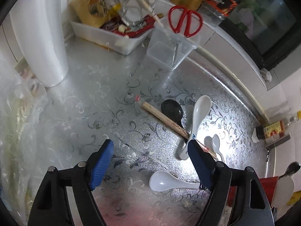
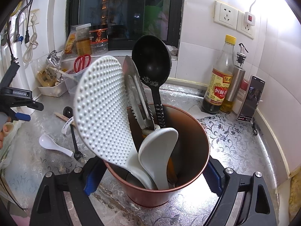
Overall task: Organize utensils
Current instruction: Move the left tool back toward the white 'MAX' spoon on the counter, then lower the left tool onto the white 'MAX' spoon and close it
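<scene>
My right gripper [image 2: 152,179] is shut on a copper-red utensil cup [image 2: 191,131] standing on the silver counter. The cup holds a white dimpled rice paddle [image 2: 101,109], a black ladle [image 2: 150,60], a serrated metal tool [image 2: 137,96] and a white spoon [image 2: 156,146]. My left gripper [image 1: 150,156] is open above the counter. Loose utensils lie by its right finger: a white soup spoon [image 1: 163,181], a long white spoon [image 1: 197,116], a black spoon [image 1: 172,110], wooden chopsticks [image 1: 163,117] and a small spoon [image 1: 214,143]. The left gripper also shows in the right wrist view [image 2: 22,113].
A clear container [image 1: 169,50] with red scissors [image 1: 185,21] and a white bin of packets [image 1: 111,35] stand at the back. A white roll [image 1: 41,37] stands left. Vinegar bottle [image 2: 219,79], oil dispenser [image 2: 236,77] and phone [image 2: 251,98] stand by the right wall.
</scene>
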`<state>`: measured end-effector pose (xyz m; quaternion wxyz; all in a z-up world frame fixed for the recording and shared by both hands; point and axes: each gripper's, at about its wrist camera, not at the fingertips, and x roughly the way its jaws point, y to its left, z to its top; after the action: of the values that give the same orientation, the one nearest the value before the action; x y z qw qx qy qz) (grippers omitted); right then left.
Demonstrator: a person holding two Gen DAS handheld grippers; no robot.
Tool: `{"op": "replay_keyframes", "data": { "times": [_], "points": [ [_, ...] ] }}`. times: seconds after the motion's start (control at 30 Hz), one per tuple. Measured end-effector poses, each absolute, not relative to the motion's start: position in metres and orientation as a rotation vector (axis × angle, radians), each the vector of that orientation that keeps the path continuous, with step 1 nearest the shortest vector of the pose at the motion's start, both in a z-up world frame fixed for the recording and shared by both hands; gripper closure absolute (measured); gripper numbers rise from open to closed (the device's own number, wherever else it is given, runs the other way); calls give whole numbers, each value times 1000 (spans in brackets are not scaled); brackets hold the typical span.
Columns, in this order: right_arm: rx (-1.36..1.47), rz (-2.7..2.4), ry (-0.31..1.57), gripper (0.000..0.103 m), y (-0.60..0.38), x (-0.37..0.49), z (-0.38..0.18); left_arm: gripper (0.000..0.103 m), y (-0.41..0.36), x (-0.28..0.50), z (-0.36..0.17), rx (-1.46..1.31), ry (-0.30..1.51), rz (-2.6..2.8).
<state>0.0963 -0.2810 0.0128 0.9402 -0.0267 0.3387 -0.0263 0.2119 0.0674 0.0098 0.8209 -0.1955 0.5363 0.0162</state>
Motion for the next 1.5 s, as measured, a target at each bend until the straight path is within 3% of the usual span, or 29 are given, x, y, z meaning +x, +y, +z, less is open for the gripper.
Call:
{"op": "replay_keyframes", "data": {
  "times": [0.67, 1.33, 1.4, 1.5],
  "points": [
    [-72, -66, 707, 11, -279, 98, 13, 22, -10, 309, 22, -112, 1146, -167],
    [-80, -71, 712, 11, -278, 99, 13, 23, -70, 365, -45, -54, 1279, -191],
    [-80, -71, 712, 11, -278, 99, 13, 25, -75, 369, -49, -56, 1281, -190],
    [-80, -71, 712, 11, -279, 99, 13, 36, -80, 371, -54, -47, 1291, -188]
  ]
}}
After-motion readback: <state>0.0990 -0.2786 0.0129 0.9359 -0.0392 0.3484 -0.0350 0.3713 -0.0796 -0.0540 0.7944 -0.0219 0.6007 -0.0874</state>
